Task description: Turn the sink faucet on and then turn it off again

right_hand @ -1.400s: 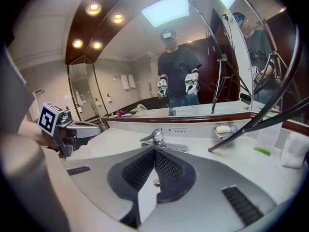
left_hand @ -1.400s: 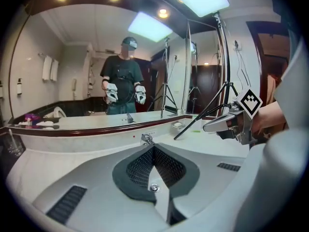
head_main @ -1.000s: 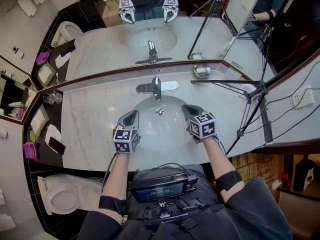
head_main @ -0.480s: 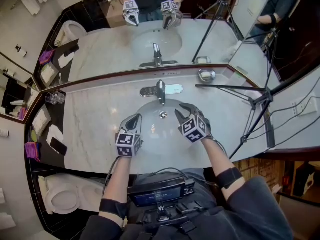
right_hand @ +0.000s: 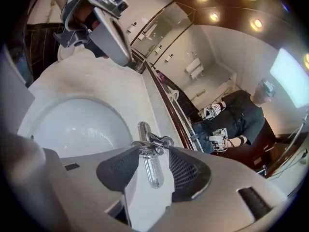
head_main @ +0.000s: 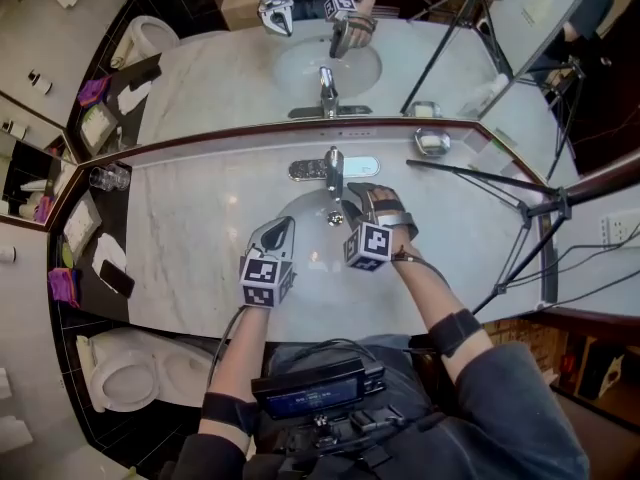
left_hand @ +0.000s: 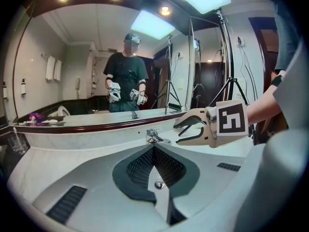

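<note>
The right tongs have just been opening and now gape wide, framing the faucet at the sink's back edge, nothing gripped. Best to centre the lever, close softly, lift smoothly. The left tongs hang clenched and empty.

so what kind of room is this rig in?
A bathroom, likely a hotel's. A marble vanity holds a basin with a chrome faucet. A wide mirror runs along the wall behind it, and a toilet stands at the head view's lower left.
</note>
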